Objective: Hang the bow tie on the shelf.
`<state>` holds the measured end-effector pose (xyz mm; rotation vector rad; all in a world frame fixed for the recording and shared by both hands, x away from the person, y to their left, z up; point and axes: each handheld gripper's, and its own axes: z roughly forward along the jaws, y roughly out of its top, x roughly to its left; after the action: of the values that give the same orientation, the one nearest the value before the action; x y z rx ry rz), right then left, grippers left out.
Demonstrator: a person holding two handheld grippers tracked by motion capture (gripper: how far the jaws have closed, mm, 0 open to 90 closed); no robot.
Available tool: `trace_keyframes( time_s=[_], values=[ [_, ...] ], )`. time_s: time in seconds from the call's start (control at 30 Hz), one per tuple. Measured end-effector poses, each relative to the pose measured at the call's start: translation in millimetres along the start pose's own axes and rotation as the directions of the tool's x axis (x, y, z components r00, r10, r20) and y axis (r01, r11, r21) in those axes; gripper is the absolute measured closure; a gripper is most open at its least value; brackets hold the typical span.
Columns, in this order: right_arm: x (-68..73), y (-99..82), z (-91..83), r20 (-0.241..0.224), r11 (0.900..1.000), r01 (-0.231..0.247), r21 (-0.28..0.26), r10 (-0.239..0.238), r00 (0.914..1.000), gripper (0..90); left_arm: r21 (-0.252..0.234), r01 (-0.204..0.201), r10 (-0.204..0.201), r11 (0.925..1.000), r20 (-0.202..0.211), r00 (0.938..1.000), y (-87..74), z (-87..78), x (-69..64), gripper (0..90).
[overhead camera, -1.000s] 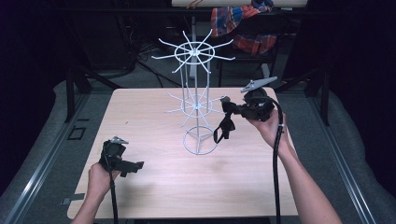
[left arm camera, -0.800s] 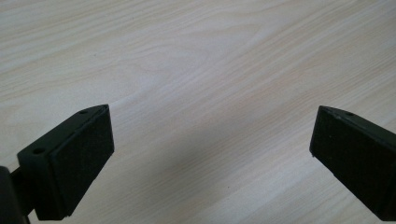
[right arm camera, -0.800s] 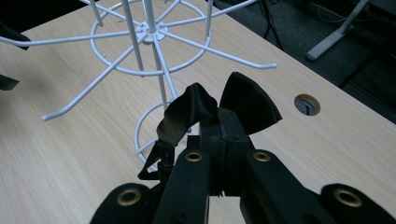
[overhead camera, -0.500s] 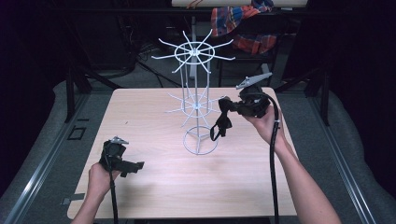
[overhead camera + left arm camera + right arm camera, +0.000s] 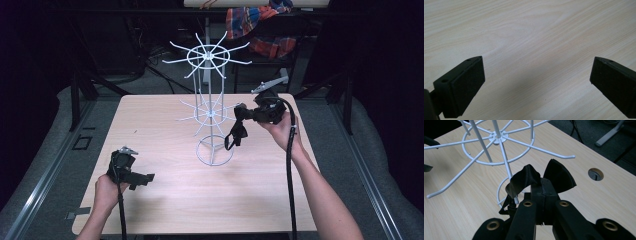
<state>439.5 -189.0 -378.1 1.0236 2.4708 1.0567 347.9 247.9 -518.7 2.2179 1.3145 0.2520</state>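
A white wire rack [image 5: 210, 115] with two tiers of spoke hooks stands mid-table; its lower hub [image 5: 496, 137] lies ahead in the right gripper view. My right gripper [image 5: 242, 114] is held level just right of the lower tier, shut on a black bow tie [image 5: 235, 134] whose strap dangles below. In the right gripper view the jaws [image 5: 543, 192] pinch the bow tie [image 5: 559, 176], and one hook's tip [image 5: 516, 200] shows under its folded fabric; whether they touch I cannot tell. My left gripper [image 5: 145, 178] rests low at the table's near left, open [image 5: 536, 80] over bare wood.
The wooden table [image 5: 165, 200] has a round cable hole [image 5: 596, 174] near its far right. A plaid cloth [image 5: 260, 25] hangs behind the table. The rack's ring base [image 5: 215, 151] sits just below the dangling strap.
My right gripper has edged slightly left toward the rack with the bow tie still in it. The left gripper has kept still.
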Motion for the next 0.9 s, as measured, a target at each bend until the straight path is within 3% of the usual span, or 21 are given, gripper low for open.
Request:
trace_keyframes(
  time_s=[0.2, 0.9],
  values=[
    [-6.5, -5.6, 10.0, -0.025, 0.9992, -0.041, 0.000, 0.041, 0.9989, 90.0, 0.000, 0.000, 0.000, 1.0000, -0.001, 1.0000, 0.0, 0.0, 0.1, 0.0],
    [-5.9, -24.8, 33.5, -0.071, 0.9978, -0.061, 0.026, 0.063, 0.9955, 90.0, 0.002, -0.003, 0.003, 1.0000, -0.002, 1.0000, 1.1, 0.8, -0.7, 0.0]
  ],
)
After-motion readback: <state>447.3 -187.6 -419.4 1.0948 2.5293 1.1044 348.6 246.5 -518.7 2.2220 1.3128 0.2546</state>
